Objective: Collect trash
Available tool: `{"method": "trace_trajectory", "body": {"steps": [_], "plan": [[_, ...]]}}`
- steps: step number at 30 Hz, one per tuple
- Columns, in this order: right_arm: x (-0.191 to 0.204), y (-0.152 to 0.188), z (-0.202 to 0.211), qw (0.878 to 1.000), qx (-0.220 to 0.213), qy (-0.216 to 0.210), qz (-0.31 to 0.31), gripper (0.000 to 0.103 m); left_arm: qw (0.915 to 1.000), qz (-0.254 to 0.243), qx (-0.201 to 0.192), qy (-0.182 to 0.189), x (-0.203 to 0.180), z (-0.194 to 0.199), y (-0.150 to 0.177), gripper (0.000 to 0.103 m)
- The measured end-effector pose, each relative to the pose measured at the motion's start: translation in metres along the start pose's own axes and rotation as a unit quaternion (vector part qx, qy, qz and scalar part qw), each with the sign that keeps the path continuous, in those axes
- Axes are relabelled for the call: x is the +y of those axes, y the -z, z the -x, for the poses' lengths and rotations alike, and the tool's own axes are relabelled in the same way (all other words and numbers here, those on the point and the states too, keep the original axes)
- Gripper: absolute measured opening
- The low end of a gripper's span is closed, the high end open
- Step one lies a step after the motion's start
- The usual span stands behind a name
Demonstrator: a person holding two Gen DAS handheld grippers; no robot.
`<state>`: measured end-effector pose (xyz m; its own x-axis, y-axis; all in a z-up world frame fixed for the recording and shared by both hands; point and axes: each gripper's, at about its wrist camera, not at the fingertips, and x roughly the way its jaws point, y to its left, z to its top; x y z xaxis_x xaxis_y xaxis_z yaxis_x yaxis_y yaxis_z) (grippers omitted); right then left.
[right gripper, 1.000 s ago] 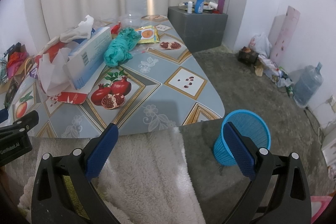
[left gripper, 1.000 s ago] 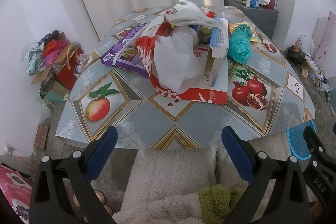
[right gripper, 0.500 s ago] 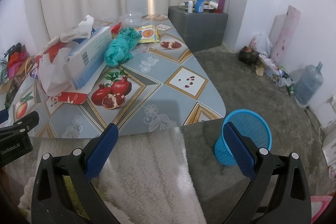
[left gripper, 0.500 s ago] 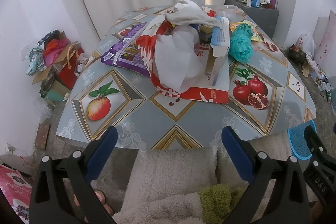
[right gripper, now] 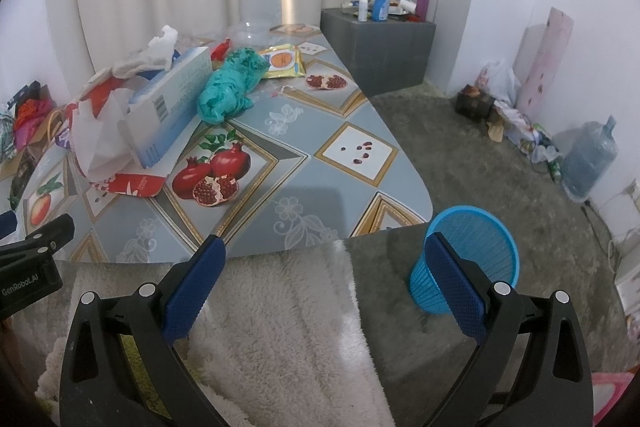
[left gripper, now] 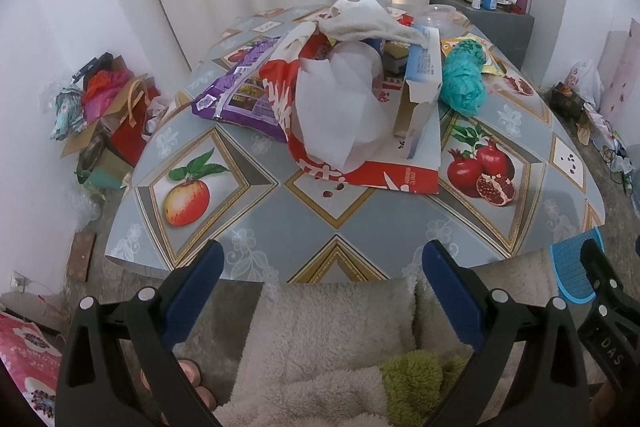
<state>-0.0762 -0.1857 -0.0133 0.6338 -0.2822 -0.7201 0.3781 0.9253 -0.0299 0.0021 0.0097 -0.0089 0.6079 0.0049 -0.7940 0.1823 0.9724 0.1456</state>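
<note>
A heap of trash lies on the fruit-print table (left gripper: 256, 227): a red and white wrapper (left gripper: 372, 175) with white paper (left gripper: 340, 115) on it, a purple packet (left gripper: 244, 99), a pale blue carton (left gripper: 420, 75), a teal crumpled bag (left gripper: 464, 79) and a white rag (left gripper: 360, 19). The carton (right gripper: 172, 99) and teal bag (right gripper: 228, 87) also show in the right wrist view. A blue mesh bin (right gripper: 468, 259) stands on the floor by the table's right corner. My left gripper (left gripper: 320, 275) is open and empty at the near table edge. My right gripper (right gripper: 324, 267) is open and empty, near the bin.
A grey cabinet (right gripper: 380, 47) with bottles stands behind the table. Bags and boxes (left gripper: 104, 115) pile on the floor at the left. A water jug (right gripper: 592, 163) and clutter line the right wall. A fluffy blanket (right gripper: 280, 327) lies below both grippers.
The left wrist view has shifted very slightly. Both grippers stay open and nothing on the table has moved.
</note>
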Motion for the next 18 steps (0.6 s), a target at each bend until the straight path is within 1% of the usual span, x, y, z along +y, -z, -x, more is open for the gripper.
{"method": "trace_trajectory", "body": {"steps": [5,8,11,14,15,17,18], "plan": [[0.004,-0.001,-0.004,1.0,-0.013,0.005,0.011,0.095,1.0,-0.001,0.002,0.002,0.003,-0.003,-0.002,0.097],[0.007,-0.007,-0.004,0.999,-0.035,0.002,0.022,0.095,1.0,0.001,0.001,0.002,0.007,-0.006,-0.008,0.097],[0.008,-0.015,-0.005,0.998,-0.057,-0.002,0.032,0.095,0.9999,0.003,-0.009,0.004,0.013,-0.007,-0.015,0.097],[0.009,-0.027,-0.005,0.995,-0.087,-0.013,0.041,0.095,0.9991,0.011,-0.034,0.025,0.024,-0.008,-0.028,0.097],[0.01,-0.031,-0.006,0.994,-0.097,-0.025,0.048,0.095,0.9983,0.013,-0.044,0.034,0.028,-0.008,-0.031,0.097],[0.01,-0.039,-0.009,0.992,-0.108,-0.051,0.051,0.095,0.9953,0.016,-0.07,0.065,0.036,-0.006,-0.039,0.097],[0.01,-0.043,-0.01,0.991,-0.111,-0.055,0.049,0.095,0.9924,0.02,-0.087,0.086,0.04,-0.005,-0.044,0.097]]}}
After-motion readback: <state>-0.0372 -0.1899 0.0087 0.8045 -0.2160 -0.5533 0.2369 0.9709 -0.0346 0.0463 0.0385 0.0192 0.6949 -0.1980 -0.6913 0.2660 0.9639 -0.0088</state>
